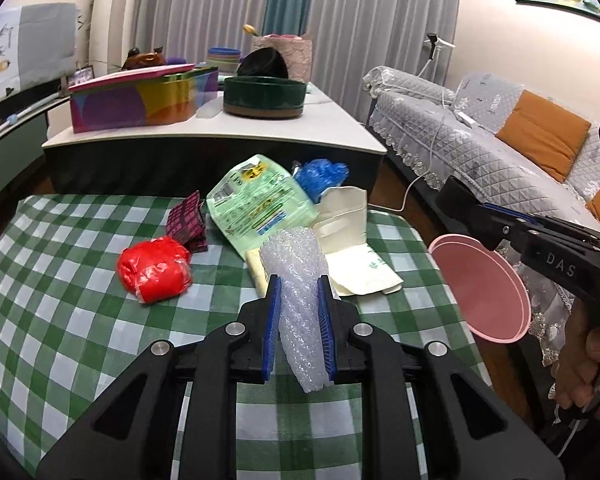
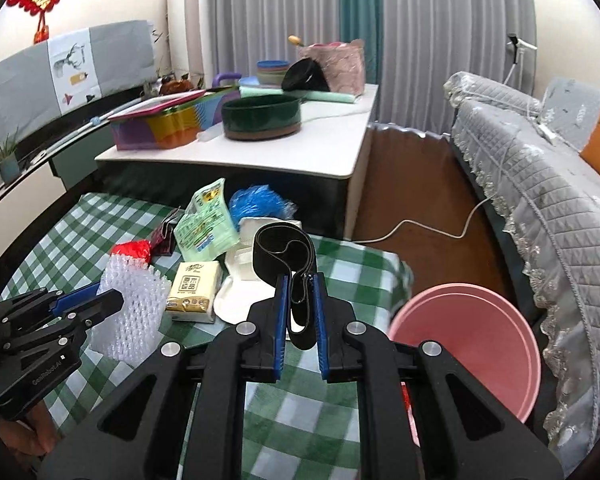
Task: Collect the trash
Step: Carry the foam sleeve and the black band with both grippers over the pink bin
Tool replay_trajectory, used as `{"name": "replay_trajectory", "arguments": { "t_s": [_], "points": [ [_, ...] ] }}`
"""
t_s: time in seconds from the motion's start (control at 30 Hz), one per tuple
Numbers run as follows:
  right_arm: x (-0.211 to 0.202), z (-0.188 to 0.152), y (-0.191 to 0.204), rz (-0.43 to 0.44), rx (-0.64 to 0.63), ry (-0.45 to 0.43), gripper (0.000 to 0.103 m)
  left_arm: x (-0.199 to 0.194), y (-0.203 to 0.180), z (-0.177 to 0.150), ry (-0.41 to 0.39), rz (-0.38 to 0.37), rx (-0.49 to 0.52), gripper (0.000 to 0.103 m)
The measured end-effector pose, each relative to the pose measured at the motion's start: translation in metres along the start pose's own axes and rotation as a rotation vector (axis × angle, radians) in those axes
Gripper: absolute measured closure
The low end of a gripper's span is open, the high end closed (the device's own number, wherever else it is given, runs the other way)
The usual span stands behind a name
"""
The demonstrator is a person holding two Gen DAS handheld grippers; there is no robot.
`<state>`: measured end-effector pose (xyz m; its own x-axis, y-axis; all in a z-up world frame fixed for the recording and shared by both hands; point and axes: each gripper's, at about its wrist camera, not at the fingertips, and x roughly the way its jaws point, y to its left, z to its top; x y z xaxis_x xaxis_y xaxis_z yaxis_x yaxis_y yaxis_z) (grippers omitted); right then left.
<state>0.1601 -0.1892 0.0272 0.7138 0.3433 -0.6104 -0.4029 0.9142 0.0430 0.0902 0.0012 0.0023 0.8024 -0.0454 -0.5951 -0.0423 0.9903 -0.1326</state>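
While both grippers hang above the checked tablecloth, stock reads thus. Left gripper: jaws pinching 1 bubble-wrap roll, lifted off the cloth. Right gripper: jaws pressed onto 1 black band loop. Pink bin: off the table's right edge. Mid-table: red bag, tissue pack, white carton. Far edge: green pouch, blue bag.
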Motion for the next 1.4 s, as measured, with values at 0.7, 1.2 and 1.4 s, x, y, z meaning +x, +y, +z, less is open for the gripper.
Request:
{"name": "replay_trajectory", "arguments": {
  "t_s": [0.7,1.2,1.4],
  "points": [
    [-0.051,-0.012,-0.046,-0.079,0.064,-0.066,0.09,-0.013,-0.03,-0.005,0.007,-0.031,0.052,0.085],
    [-0.071,-0.003,-0.077,-0.14,0.115,-0.106,0.09,-0.011,-0.064,0.014,0.005,-0.061,0.105,0.085],
    [-0.078,0.004,-0.097,-0.165,0.162,-0.118,0.09,-0.005,-0.081,0.026,-0.001,-0.074,0.123,0.085]
  ]
}}
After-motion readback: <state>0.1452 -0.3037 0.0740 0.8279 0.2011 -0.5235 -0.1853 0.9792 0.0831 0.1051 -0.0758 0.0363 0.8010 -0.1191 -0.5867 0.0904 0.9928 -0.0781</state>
